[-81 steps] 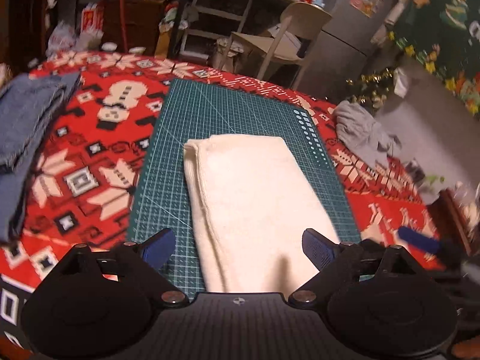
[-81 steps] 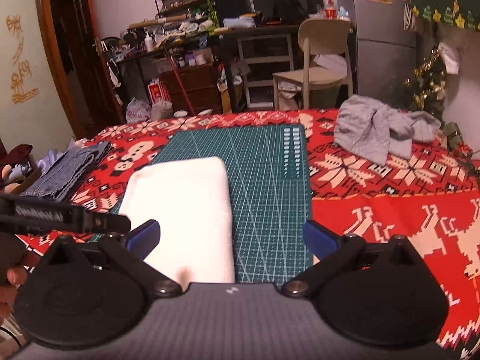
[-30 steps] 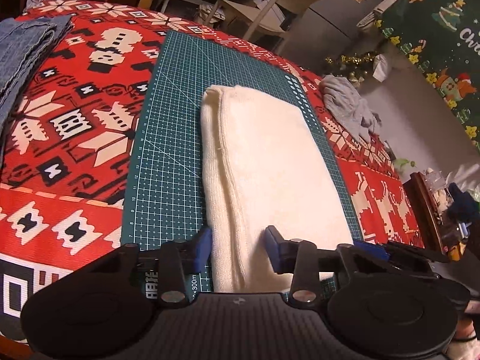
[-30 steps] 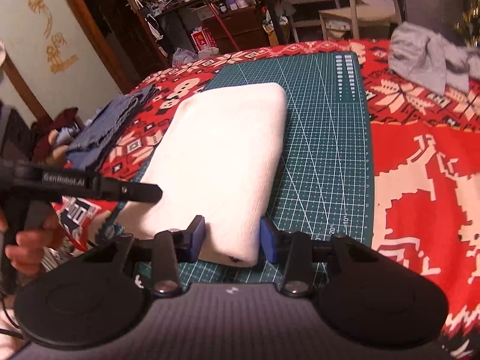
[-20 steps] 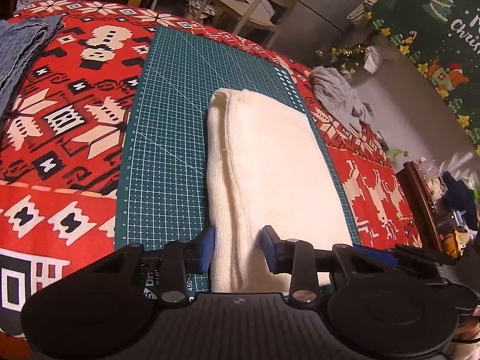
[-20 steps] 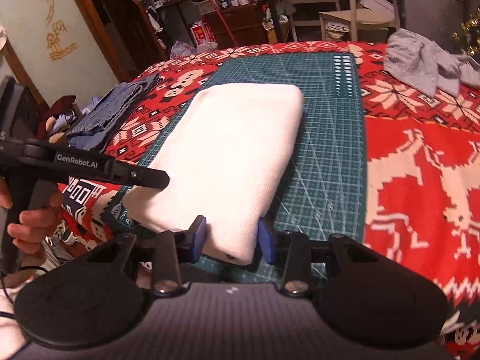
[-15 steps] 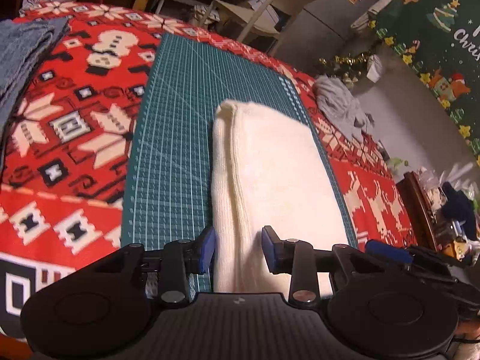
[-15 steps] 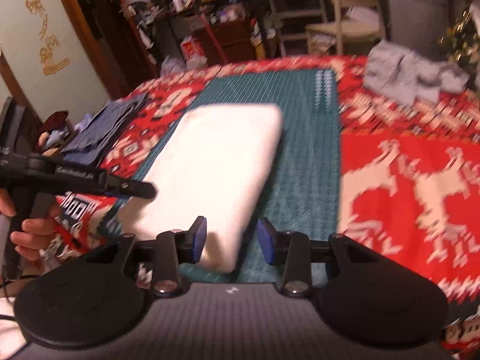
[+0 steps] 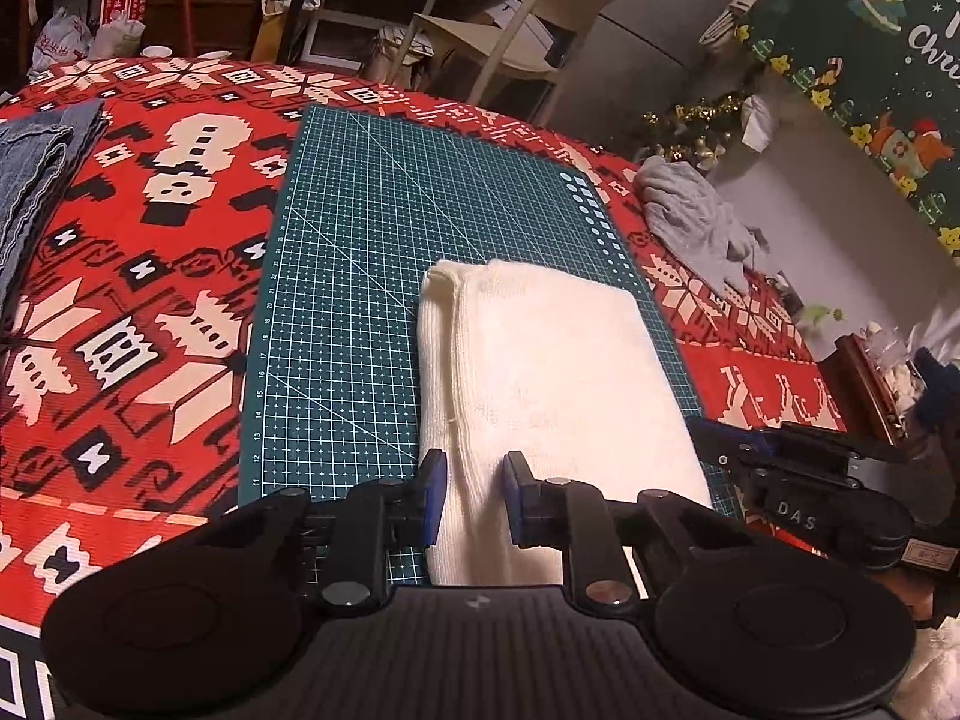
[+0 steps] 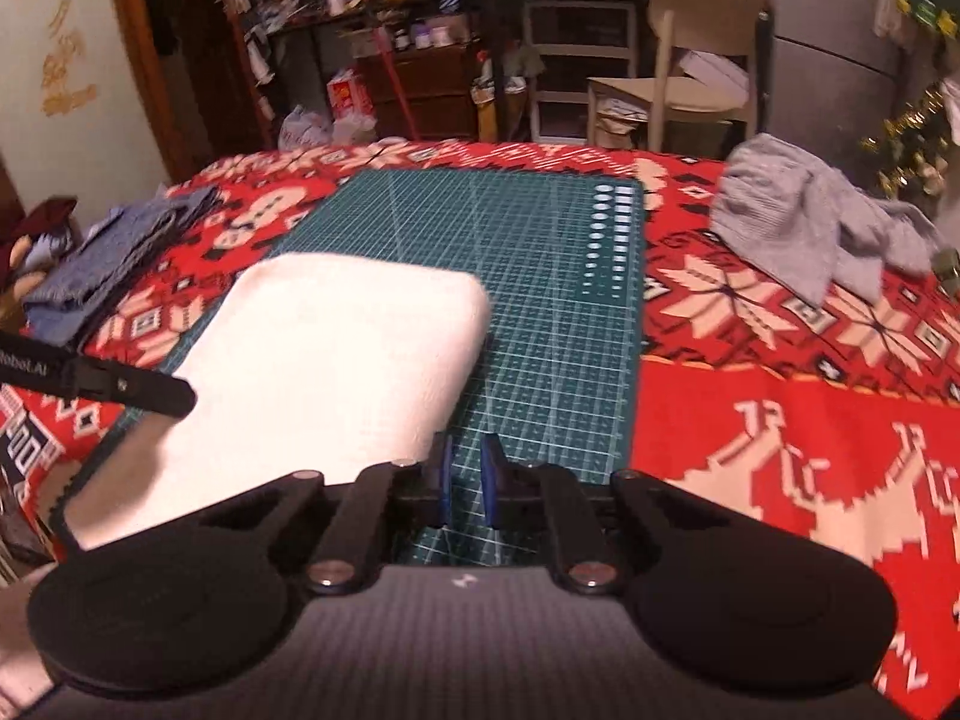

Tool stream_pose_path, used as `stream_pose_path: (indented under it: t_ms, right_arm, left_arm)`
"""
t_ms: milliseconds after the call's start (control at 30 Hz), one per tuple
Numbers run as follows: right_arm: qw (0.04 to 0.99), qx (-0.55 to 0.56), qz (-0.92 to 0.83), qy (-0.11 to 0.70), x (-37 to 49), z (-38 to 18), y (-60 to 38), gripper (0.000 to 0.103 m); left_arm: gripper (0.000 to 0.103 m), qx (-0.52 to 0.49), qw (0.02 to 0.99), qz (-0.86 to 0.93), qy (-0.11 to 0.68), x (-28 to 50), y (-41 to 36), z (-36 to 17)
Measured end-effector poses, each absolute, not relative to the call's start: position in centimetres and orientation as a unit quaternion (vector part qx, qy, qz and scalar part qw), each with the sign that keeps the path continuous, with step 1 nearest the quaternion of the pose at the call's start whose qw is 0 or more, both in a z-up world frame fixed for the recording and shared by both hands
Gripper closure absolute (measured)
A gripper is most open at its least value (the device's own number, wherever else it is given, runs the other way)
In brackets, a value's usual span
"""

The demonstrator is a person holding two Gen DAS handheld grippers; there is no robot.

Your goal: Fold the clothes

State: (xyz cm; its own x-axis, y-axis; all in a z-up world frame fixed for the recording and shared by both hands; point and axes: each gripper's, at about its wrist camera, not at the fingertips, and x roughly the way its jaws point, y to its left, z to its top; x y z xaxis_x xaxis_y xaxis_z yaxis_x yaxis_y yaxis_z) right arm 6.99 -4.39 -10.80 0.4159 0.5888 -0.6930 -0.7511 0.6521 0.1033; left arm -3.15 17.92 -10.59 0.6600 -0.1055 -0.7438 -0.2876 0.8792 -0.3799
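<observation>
A folded white cloth (image 9: 558, 372) lies lengthwise on the green cutting mat (image 9: 360, 240). My left gripper (image 9: 474, 498) is at its near left corner; the jaws are closing, with the layered edge pinched between the blue pads. In the right wrist view the cloth (image 10: 336, 360) sits left of my right gripper (image 10: 467, 480). That gripper is shut over bare mat (image 10: 540, 300) with nothing between its pads. The right gripper's body (image 9: 798, 480) shows at the cloth's near right corner, and the left gripper's finger (image 10: 120, 387) crosses the cloth's left side.
A crumpled grey garment (image 10: 798, 222) lies on the red patterned tablecloth (image 10: 780, 420) at the right. Folded denim (image 9: 30, 180) rests at the left edge. A beige chair (image 10: 690, 60) and cluttered shelves stand beyond the table.
The right gripper's jaws have closed and it has slid right, off the cloth's corner, onto bare mat. The left jaws have narrowed onto the cloth's near edge.
</observation>
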Motion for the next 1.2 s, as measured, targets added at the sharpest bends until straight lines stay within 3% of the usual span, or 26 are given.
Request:
stream_pose_path:
  t_ms: [67,733,1200]
  right_arm:
    - [0.830,-0.126,0.409,0.358,6.6,-10.8,-3.9,0.103]
    - [0.798,-0.195,0.454,0.344,-0.7,-10.5,-6.8,0.103]
    - [0.806,-0.164,0.444,0.354,-1.3,-9.8,-9.3,0.099]
  left_arm:
    - [0.083,-0.241,0.878,0.053,0.409,-3.2,17.9,-10.6]
    - [0.082,-0.256,0.877,0.049,0.404,-5.9,17.5,-11.1]
    - [0.082,-0.248,0.875,0.035,0.415,-8.8,16.5,-11.2]
